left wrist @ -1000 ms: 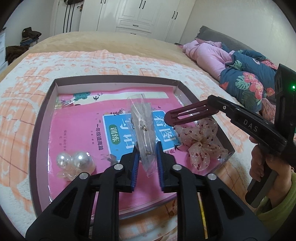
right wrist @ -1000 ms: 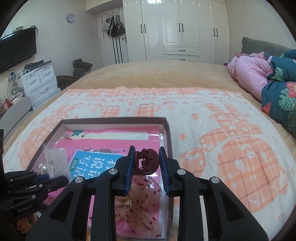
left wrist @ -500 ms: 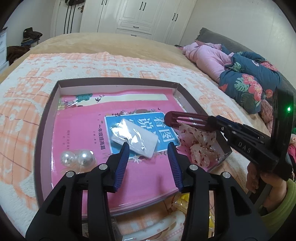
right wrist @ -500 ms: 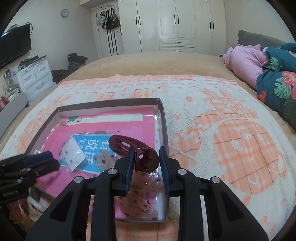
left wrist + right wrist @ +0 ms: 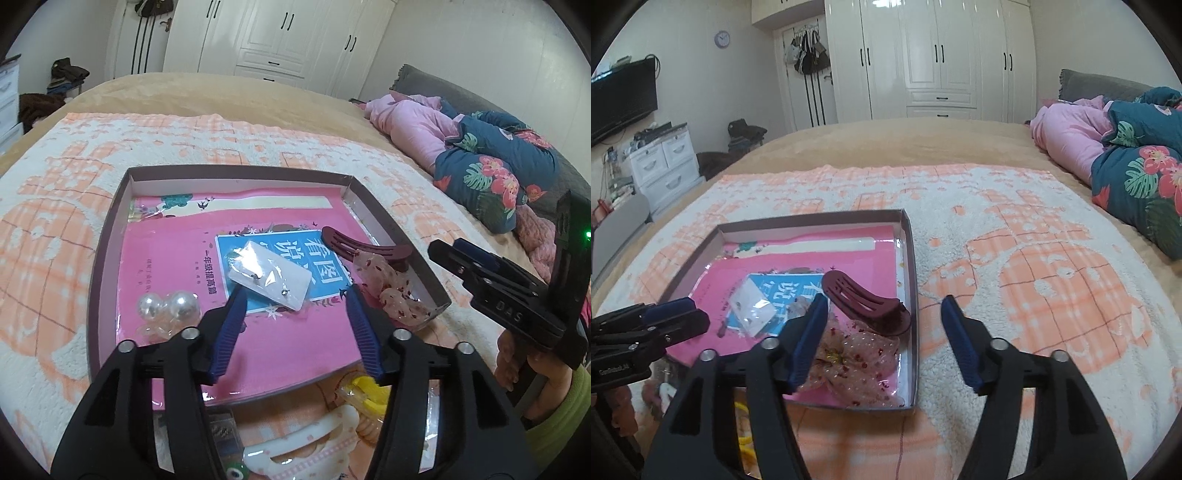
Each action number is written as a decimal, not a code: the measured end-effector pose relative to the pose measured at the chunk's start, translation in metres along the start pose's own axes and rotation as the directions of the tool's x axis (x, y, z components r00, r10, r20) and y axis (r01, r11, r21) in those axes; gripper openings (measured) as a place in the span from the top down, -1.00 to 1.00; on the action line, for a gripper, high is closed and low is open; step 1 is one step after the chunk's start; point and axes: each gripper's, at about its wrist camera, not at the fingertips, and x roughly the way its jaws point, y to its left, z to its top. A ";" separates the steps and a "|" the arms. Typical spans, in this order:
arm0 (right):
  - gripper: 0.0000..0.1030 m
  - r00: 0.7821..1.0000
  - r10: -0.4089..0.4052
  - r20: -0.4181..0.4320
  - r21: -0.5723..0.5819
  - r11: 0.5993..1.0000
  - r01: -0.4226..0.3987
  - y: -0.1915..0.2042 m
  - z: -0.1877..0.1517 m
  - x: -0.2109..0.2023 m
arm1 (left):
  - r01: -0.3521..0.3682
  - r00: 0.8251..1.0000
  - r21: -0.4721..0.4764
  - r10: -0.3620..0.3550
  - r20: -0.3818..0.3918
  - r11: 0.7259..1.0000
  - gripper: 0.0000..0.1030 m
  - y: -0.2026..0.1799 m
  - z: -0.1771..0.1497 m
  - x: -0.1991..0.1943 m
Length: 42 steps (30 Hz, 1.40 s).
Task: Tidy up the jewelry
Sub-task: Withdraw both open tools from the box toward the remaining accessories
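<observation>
A shallow brown box lined with a pink book lies on the bed. In it rest a clear earring packet, a maroon hair clip, a sheer pink bow and two pearl balls. My left gripper hovers just short of the packet, its jaws opening with nothing between them. My right gripper has its jaws opening too, empty, above the box's right edge near the clip.
Outside the box's near edge lie a cream hair clip, a yellow piece and other small items. A pink and floral bundle of bedding lies at the right. A hand holds the other gripper.
The left jaws let go of the earring packet, which now lies flat in the box. The right jaws spread and dropped the maroon clip beside the bow, then drew back a little.
</observation>
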 end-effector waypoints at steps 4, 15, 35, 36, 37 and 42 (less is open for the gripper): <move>-0.44 1.000 -0.001 0.025 -0.001 1.000 0.001 0.001 -0.002 -0.012 | -0.007 1.000 0.003 0.007 0.017 1.000 0.01 -0.001 0.000 -0.006; -0.71 0.995 -0.012 0.094 0.018 1.000 0.010 -0.001 -0.006 -0.044 | -0.034 0.996 -0.003 0.034 0.085 0.999 -0.28 -0.002 -0.003 -0.032; -0.82 0.978 -0.021 0.207 -0.047 0.998 0.032 0.006 -0.022 -0.088 | -0.054 0.981 -0.011 0.055 0.185 0.998 -0.78 -0.005 -0.016 -0.073; -0.82 0.978 -0.017 0.210 -0.052 0.998 0.028 0.007 -0.023 -0.089 | -0.060 0.980 -0.010 0.061 0.187 0.998 -0.78 -0.005 -0.017 -0.075; -0.82 0.977 -0.013 0.213 -0.056 0.998 0.026 0.008 -0.024 -0.092 | -0.068 0.980 -0.012 0.069 0.188 0.998 -0.78 -0.004 -0.019 -0.076; -0.82 0.976 0.015 0.217 -0.092 0.996 0.005 0.018 -0.030 -0.101 | -0.095 0.977 -0.026 0.098 0.187 0.995 -0.78 0.002 -0.027 -0.084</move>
